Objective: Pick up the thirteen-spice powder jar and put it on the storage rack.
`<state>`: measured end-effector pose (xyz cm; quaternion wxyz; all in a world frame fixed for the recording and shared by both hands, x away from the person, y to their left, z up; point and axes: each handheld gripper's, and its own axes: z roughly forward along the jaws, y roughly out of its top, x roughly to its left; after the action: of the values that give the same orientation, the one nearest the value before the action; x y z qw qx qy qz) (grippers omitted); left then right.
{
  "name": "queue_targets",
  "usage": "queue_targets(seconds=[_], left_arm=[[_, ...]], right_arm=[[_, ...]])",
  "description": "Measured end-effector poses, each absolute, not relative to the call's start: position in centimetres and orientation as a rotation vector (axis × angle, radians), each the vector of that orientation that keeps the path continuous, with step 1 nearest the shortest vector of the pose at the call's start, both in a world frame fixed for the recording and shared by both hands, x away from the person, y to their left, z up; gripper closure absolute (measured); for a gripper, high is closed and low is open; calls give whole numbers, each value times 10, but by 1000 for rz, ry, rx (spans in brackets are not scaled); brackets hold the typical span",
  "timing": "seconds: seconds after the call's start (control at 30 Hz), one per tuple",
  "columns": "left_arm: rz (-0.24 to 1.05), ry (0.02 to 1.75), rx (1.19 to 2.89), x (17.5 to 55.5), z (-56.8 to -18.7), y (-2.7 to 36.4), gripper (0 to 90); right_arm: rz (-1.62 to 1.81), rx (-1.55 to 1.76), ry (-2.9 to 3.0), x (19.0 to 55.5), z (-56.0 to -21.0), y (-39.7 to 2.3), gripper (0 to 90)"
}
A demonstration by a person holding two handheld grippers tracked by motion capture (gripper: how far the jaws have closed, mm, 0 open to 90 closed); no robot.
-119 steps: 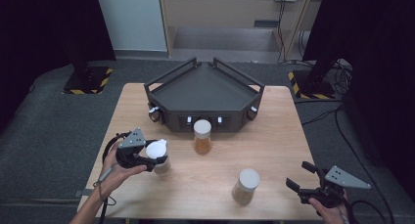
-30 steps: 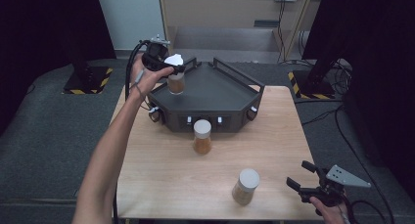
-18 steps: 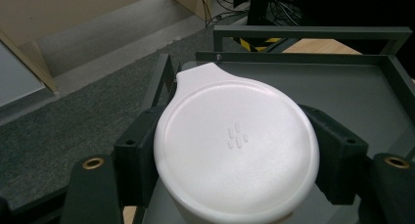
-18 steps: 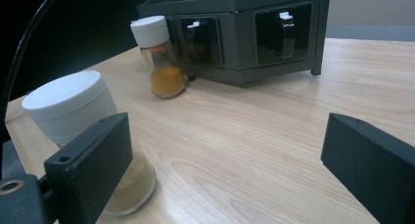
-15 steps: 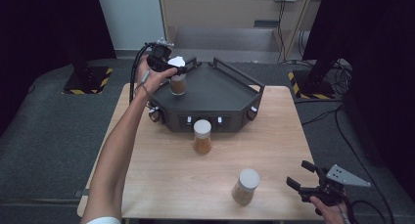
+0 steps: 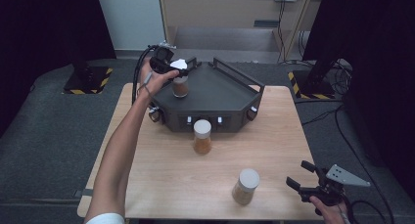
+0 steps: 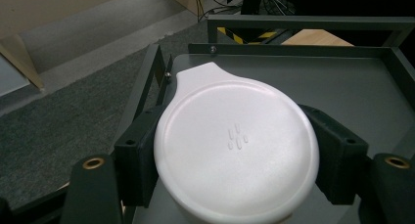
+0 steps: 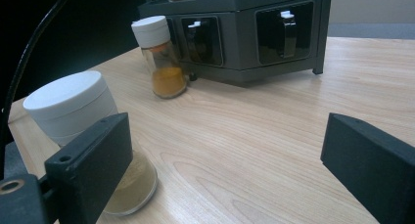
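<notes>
**High view: jar being set on the tray**

- Table (image 6: 161, 185): light wood, bearing all else. Two jars stand on it.
- Tray (image 6: 220, 94): dark, angular, railed, at the table's far side; front face carries small panels.
- Left gripper (image 6: 172, 66): held at arm's length over the tray's far left corner, jaws pinching the white lid of the held jar (image 6: 180, 87). The jar's brown body hangs below the lid, at or just above the tray floor; contact cannot be told.
- Right gripper (image 6: 306, 182): at the near right table edge, jaws spread, nothing between them.
- Mid jar (image 6: 202, 136): white lid, orange contents, just in front of the tray.
- Near jar (image 6: 244, 186): white lid, tan contents, near the front edge.

Step judged: placing the held jar on the tray. Next move likely calls for lowering until the base sits flat, clear of the rail, then spreading the jaws and lifting straight off.

View differences: left gripper view shows the lid (image 7: 235, 150) from above, a tab at its far edge, pads (image 7: 139, 155) pressed on both sides, and the rail (image 7: 303, 22) beyond. Right gripper view shows the near jar (image 8: 83, 126) beside its left jaw, apart from it, and the mid jar (image 8: 161, 57).
</notes>
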<state>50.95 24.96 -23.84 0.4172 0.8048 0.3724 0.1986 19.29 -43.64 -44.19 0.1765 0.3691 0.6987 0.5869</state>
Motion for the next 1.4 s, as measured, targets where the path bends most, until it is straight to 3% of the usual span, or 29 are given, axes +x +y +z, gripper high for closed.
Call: queue_targets(seconds=[0.57, 0.67, 0.73, 0.97, 1.4], left_arm=[[515, 924, 2010, 510, -245, 251, 291], [490, 946, 1948, 508, -247, 255, 152], [536, 932, 1926, 500, -245, 256, 116], [508, 839, 1844, 477, -239, 275, 70], [489, 665, 1795, 419, -242, 297, 51]], right_arm=[[1662, 1047, 1983, 193, -442, -436, 54], [1662, 1044, 1984, 193, -442, -436, 54], [1661, 1043, 1985, 193, -442, -436, 54], [1661, 1041, 1985, 194, -442, -436, 54], [1653, 1039, 1995, 194, -440, -434, 54]])
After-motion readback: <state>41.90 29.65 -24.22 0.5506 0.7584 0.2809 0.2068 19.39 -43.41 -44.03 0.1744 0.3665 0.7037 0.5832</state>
